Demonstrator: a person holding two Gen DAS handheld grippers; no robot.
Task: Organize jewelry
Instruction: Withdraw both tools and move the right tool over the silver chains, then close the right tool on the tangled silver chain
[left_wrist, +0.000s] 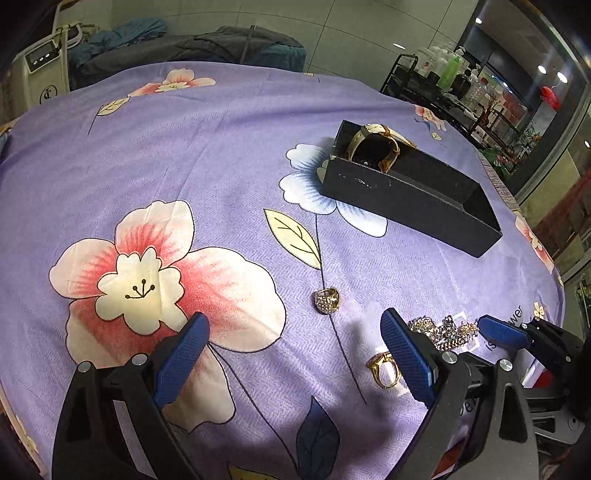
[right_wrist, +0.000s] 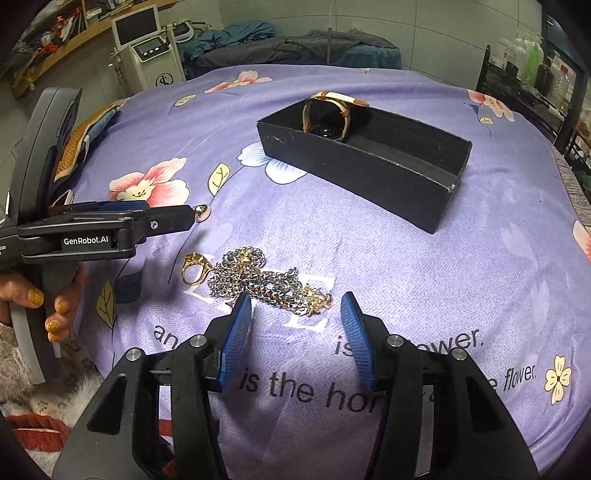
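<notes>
Where it lies, chain (right_wrist: 266, 282) glints silver-gold.

A: Any readable text?

B: "GenRobot.AI", white on a black label on the side of the left gripper (right_wrist: 201, 214), 9 o'clock in the right wrist view.

A: On the purple bedsheet (right_wrist: 424, 266)?

B: Printed black lettering, partly hidden by the right gripper (right_wrist: 295, 332): "is the ho…" at 6 o'clock, "…ower." and "…e flower." at 4 o'clock, "an…" at 7 o'clock. In the left wrist view only "…wer" shows, at 4 o'clock.

A: Anything else?

B: A monogram logo on the white machine (right_wrist: 149, 48) at 11 o'clock; letters not legible.
</notes>
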